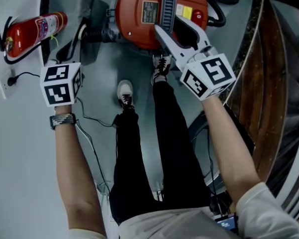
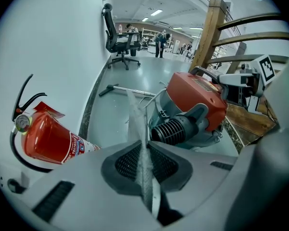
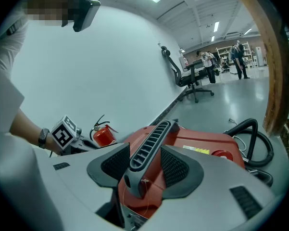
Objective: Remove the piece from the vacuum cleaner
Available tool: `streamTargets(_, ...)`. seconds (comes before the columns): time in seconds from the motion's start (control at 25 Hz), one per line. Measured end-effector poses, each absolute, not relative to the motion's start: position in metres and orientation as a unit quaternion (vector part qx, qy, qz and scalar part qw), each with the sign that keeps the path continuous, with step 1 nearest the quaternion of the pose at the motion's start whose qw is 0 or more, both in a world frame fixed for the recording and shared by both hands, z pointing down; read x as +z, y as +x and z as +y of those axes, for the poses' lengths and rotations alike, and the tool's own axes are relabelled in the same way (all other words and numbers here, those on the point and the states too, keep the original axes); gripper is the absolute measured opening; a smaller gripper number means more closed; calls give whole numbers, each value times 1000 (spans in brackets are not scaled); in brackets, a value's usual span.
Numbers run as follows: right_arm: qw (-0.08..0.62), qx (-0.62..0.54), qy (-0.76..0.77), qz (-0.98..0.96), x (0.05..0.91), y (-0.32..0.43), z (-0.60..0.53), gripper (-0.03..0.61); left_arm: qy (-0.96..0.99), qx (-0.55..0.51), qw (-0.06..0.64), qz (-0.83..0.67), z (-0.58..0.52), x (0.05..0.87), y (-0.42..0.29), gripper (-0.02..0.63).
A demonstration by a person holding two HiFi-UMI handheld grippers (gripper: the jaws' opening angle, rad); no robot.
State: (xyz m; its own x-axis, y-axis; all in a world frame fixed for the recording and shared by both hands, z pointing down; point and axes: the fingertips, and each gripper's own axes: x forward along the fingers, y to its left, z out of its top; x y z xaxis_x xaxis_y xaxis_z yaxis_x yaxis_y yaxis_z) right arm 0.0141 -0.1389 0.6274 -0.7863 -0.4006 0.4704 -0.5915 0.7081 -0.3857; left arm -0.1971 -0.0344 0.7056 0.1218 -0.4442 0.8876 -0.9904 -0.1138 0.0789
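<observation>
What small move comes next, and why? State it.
Probably open the left gripper: its jaws are together and empty, short of the black ribbed hose connector on the vacuum cleaner, while the right gripper clamps the handle.

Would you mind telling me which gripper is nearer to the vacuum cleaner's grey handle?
Right. The right gripper has its jaws closed on the handle atop the vacuum cleaner; the left gripper hangs shut off to the side, near the fire extinguisher.
</observation>
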Motion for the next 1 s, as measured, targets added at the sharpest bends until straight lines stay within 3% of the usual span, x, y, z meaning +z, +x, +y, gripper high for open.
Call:
streamTargets(0.68, 175, 265, 281, -905, 628, 15, -141, 207, 644, 411, 348, -544, -6, 683, -210, 26)
streamTargets(0.96, 243, 235, 291, -895, 623, 21, -137, 206, 648, 413, 327, -551, 9, 653, -220, 26)
streamTargets(1.0, 253, 217, 294, -896, 620, 23, -135, 183, 650, 412, 323, -550, 11, 649, -221, 26)
